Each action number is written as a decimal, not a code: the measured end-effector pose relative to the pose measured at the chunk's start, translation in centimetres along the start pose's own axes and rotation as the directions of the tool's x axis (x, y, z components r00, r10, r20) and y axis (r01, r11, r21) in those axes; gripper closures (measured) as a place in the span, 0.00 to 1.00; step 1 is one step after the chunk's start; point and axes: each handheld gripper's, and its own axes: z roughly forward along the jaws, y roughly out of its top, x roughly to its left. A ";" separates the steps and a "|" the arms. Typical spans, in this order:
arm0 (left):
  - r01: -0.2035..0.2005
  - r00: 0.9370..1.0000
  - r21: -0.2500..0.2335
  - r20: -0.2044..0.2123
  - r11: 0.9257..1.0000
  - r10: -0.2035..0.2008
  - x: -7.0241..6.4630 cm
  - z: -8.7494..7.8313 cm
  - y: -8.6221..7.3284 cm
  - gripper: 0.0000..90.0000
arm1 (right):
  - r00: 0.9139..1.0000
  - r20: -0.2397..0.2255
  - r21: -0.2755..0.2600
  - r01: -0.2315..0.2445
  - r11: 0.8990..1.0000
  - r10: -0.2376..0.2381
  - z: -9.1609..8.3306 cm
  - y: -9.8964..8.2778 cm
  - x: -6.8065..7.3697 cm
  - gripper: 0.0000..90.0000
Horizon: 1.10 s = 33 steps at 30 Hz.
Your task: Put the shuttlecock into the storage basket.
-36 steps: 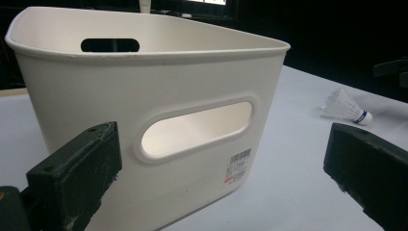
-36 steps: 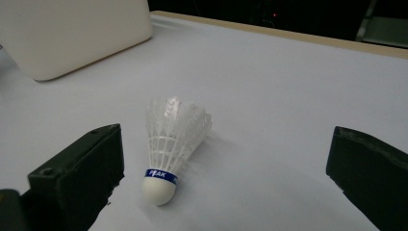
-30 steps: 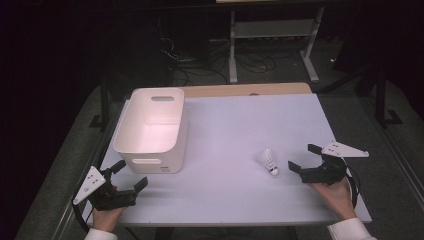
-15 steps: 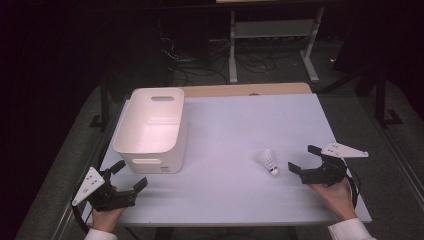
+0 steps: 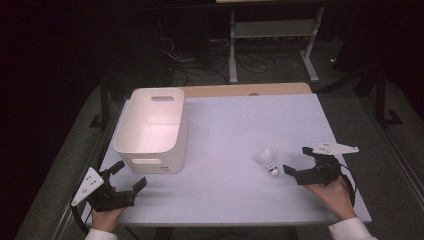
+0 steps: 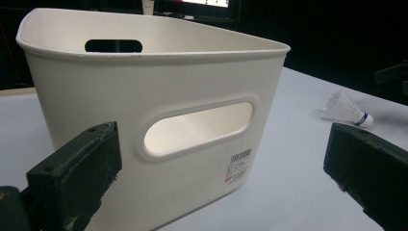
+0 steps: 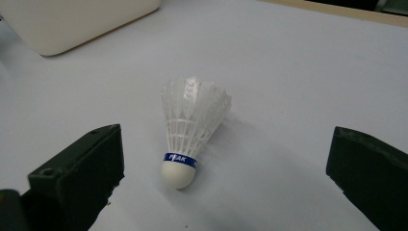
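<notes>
Feathered shuttlecock [image 7: 190, 132], smooth rounded white bin [image 5: 152, 130]

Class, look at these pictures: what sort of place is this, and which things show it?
Probably a lab or workshop set up for recording. A white table holds just a bin and a shuttlecock, cables sprawl on the dark floor behind, and a metal-framed bench stands at the back.

We hold our left gripper [image 5: 126, 178] wide-jawed just before the white plastic bin [image 5: 150, 130], our right gripper [image 5: 300, 162] likewise spread, far right of it.
</notes>
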 end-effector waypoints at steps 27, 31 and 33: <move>0.009 1.000 -0.006 0.002 1.000 -0.009 -0.1 0.1 0.0 0.00 | 0.992 -0.084 0.198 0.105 0.974 -0.090 3.2 3.1 1.6 0.00; 0.012 1.000 -0.007 0.000 1.000 -0.012 -0.1 0.0 0.0 0.00 | 0.992 -0.090 0.228 0.110 0.968 -0.091 3.8 3.2 2.0 0.00; 0.013 1.000 -0.009 0.002 1.000 -0.013 -0.1 0.0 0.0 0.00 | 0.991 -0.092 0.243 0.113 0.963 -0.093 4.0 3.2 2.1 0.00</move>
